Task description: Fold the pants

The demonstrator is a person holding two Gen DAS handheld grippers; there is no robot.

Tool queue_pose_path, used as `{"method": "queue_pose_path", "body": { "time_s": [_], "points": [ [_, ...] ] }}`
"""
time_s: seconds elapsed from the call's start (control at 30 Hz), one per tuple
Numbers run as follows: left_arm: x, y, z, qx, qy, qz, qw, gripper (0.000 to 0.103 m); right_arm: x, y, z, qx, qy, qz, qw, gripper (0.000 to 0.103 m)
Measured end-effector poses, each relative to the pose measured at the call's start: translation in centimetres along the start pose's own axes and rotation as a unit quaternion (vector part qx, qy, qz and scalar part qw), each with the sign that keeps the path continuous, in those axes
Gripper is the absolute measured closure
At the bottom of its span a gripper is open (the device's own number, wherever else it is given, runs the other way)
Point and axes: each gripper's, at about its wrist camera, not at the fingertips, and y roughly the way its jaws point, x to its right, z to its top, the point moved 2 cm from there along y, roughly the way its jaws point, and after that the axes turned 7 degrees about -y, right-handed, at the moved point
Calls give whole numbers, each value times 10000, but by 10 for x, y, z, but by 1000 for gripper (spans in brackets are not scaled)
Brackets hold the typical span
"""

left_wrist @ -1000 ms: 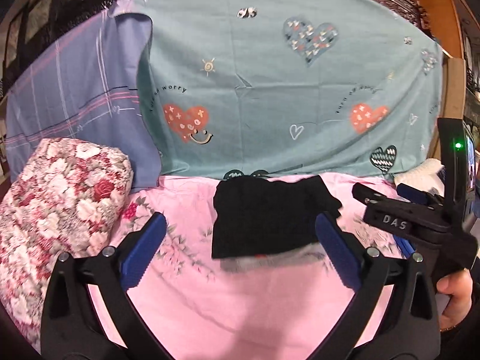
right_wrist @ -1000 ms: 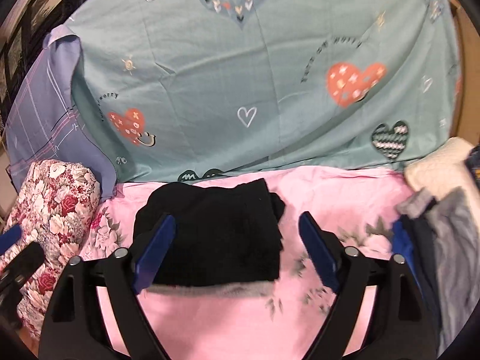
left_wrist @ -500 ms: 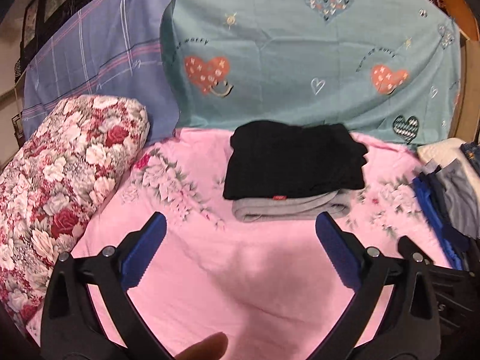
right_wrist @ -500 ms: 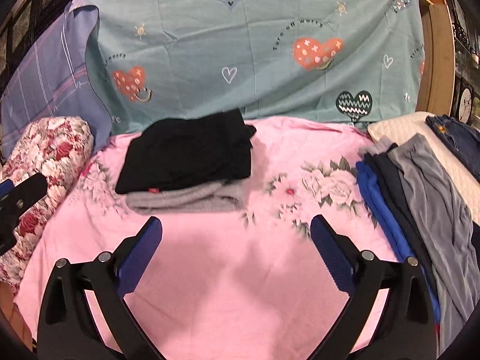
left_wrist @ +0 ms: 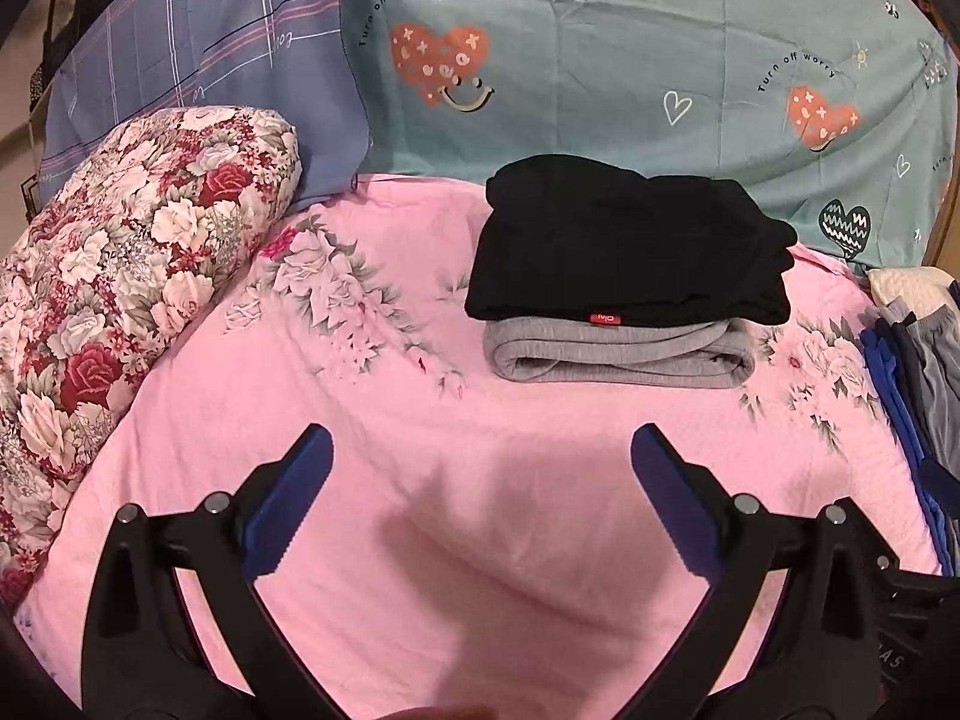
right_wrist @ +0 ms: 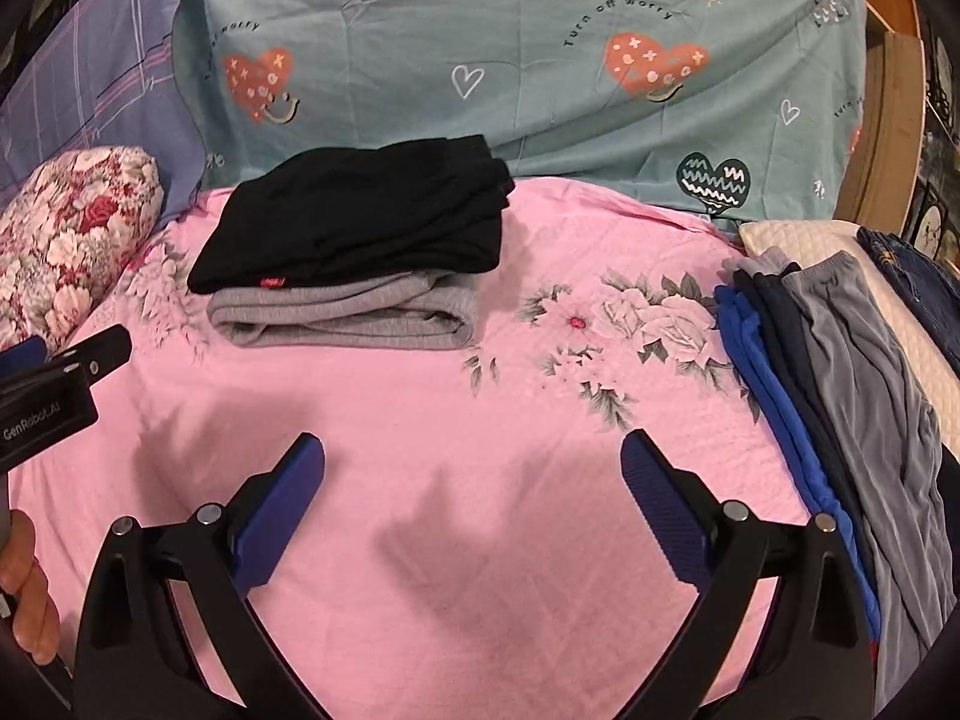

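Note:
Folded black pants [left_wrist: 624, 246] [right_wrist: 360, 216] lie on top of folded grey pants [left_wrist: 618, 351] [right_wrist: 348, 312] at the back of the pink floral bed sheet [left_wrist: 420, 480] [right_wrist: 480, 450]. At the right edge of the bed lies a row of unfolded pants [right_wrist: 840, 390] [left_wrist: 912, 360] in blue, dark navy and grey. My left gripper [left_wrist: 480, 450] is open, well short of the folded stack, with nothing between its fingers. My right gripper [right_wrist: 471, 456] is open too, over bare sheet, between the stack and the unfolded row.
A red floral pillow [left_wrist: 108, 288] [right_wrist: 72, 228] lies at the left. A teal sheet with hearts [left_wrist: 630, 60] [right_wrist: 510, 60] hangs behind the bed. A cream quilted pad [right_wrist: 900, 330] and jeans [right_wrist: 912, 276] lie at the far right. The left gripper's body and a hand [right_wrist: 30, 606] show at the left edge.
Both grippers have pulled back from the folded black pants, which now lie farther off on the grey ones. More of the pink sheet shows, and the unfolded row has come into view.

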Motion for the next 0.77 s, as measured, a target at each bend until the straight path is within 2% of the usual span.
{"method": "queue_pose_path", "body": {
  "time_s": [0.77],
  "points": [
    [0, 6, -4, -142, -36, -18, 9999, 2, -8, -1, -3, -74, -72, -23, 9999, 4]
  ]
}}
